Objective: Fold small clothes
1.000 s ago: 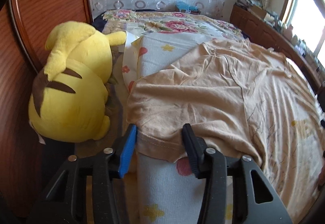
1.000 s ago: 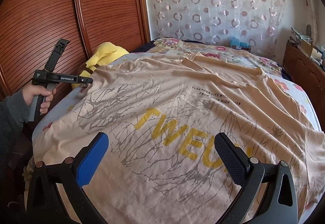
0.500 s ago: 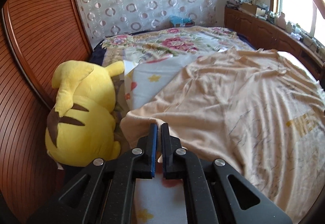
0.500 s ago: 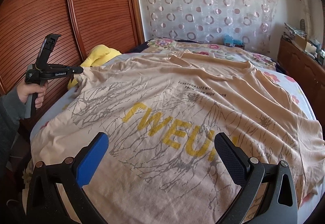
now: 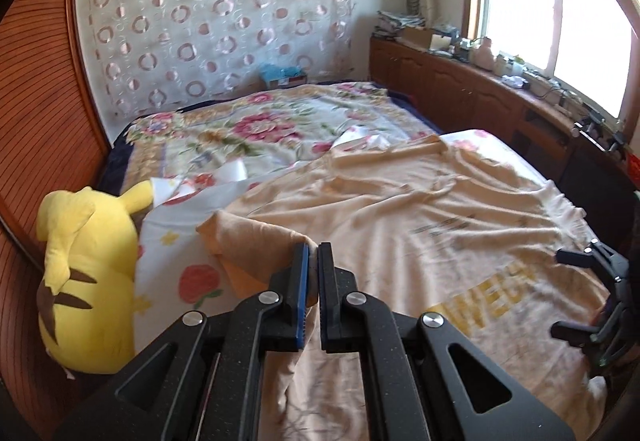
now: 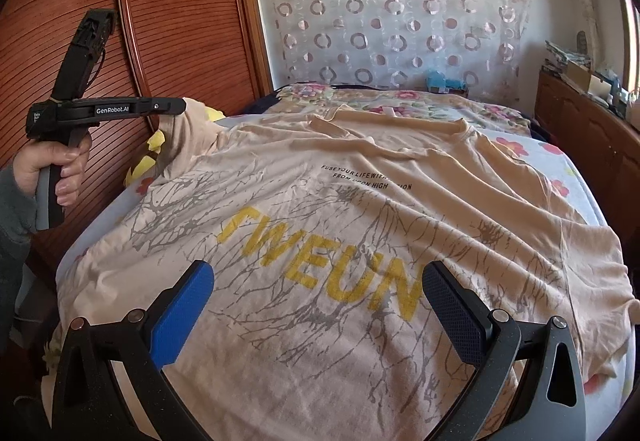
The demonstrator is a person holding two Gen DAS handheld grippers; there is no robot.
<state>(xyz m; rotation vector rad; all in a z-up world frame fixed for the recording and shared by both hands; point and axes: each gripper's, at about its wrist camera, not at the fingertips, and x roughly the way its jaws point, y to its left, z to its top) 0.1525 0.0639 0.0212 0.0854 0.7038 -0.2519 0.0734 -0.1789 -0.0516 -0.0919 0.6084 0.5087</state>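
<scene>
A beige T-shirt [image 6: 360, 209] with yellow letters and grey branch print lies spread across the bed; it also shows in the left wrist view [image 5: 440, 225]. My left gripper [image 5: 313, 253] is shut on the shirt's left sleeve [image 5: 256, 241] and holds it lifted above the bed. In the right wrist view the left gripper [image 6: 176, 107] holds the raised sleeve [image 6: 188, 137] at the left. My right gripper [image 6: 316, 301] is open and empty, over the shirt's lower part. It shows at the right edge of the left wrist view [image 5: 592, 301].
A yellow plush toy [image 5: 84, 273] lies at the bed's left edge against the wooden wardrobe [image 6: 160, 21]. A flowered blanket [image 5: 272, 125] covers the far end. A low wooden cabinet [image 5: 500, 101] with clutter runs along the right under the window.
My left gripper closed on the sleeve edge, then lifted it up and swung it toward the shirt's middle. My right gripper stayed open over the lower part.
</scene>
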